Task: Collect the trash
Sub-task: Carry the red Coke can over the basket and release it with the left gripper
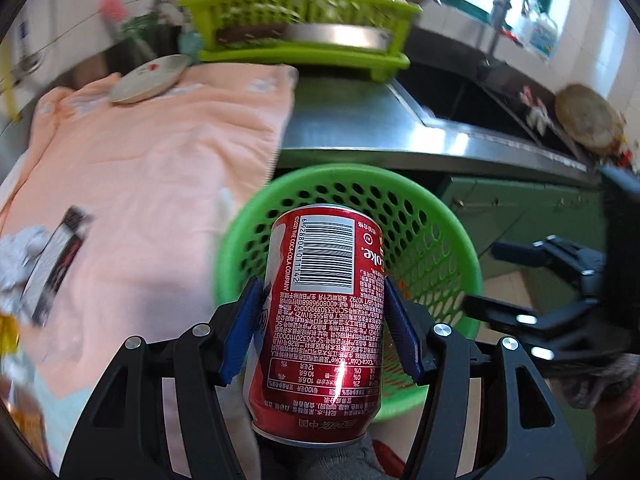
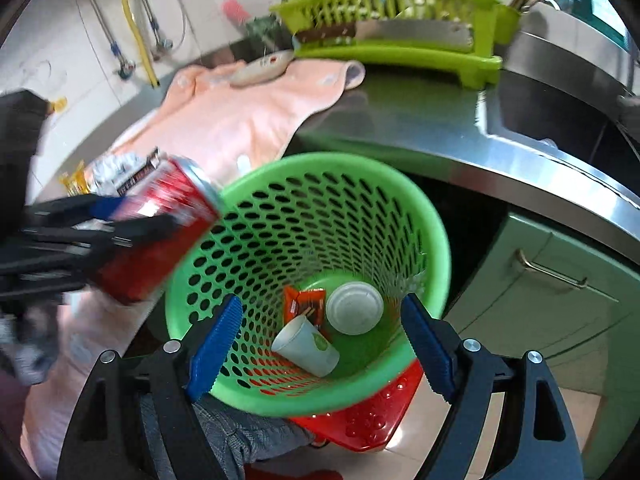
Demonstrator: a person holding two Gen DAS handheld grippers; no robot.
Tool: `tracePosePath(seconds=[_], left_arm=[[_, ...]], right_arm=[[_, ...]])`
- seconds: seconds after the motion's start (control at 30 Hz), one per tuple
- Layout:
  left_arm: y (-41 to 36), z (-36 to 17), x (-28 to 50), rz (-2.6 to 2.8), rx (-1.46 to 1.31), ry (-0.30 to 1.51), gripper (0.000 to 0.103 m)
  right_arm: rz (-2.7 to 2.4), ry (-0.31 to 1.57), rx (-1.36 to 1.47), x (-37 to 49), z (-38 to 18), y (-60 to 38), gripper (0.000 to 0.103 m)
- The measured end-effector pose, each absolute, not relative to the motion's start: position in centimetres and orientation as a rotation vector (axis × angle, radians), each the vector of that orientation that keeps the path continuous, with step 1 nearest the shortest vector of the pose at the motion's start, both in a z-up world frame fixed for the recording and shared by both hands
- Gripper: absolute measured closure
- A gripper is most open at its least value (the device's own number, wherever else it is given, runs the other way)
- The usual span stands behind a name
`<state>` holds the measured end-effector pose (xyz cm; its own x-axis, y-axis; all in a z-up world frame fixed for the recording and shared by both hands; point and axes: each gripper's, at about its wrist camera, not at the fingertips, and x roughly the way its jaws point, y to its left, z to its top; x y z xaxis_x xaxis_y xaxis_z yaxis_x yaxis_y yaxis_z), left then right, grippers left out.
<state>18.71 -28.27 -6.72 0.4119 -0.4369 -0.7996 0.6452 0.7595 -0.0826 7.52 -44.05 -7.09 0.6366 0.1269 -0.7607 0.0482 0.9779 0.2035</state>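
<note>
Kitchen counter [image 1: 360,136], steel, draped with a peach towel [image 1: 152,160]: trash still lying on it at left.
Wrapper [image 1: 56,264] and crumpled paper [image 2: 116,168] remain uncollected; left gripper [image 1: 320,328] clamps a Coca-Cola can [image 1: 320,312] at the green basket [image 2: 424,216] rim, so early release risks a bounce outside; right gripper [image 2: 320,340], jaws wide and empty, hangs over the basket and may foul the drop.
</note>
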Motion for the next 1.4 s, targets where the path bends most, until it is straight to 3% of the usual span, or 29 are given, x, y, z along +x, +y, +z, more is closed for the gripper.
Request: tracePosePath(seconds=[0.33, 0.77, 1.07, 1.4], left_arm=[[-35.1, -12.6, 21.1, -0.700, 0.441, 1.013, 0.043], [-38.1, -16.7, 22.5, -0.658, 0.578, 1.082, 0.041], [-37.1, -16.6, 22.9, -0.644, 0.547, 1.066, 0.041], [-31.7, -11.6, 20.5, -0.627, 0.426, 0.982, 0.041]], right_arm=[[0.022, 0.833, 0.232, 5.8, -7.8, -45.1, 0.024], [0.028, 0.852, 0.287, 6.1, -9.9, -46.0, 0.024], [0.030, 0.852, 0.290, 6.0, -10.0, -45.7, 0.024], [0.049, 0.829, 0.257, 5.8, -8.2, -43.7, 0.024]])
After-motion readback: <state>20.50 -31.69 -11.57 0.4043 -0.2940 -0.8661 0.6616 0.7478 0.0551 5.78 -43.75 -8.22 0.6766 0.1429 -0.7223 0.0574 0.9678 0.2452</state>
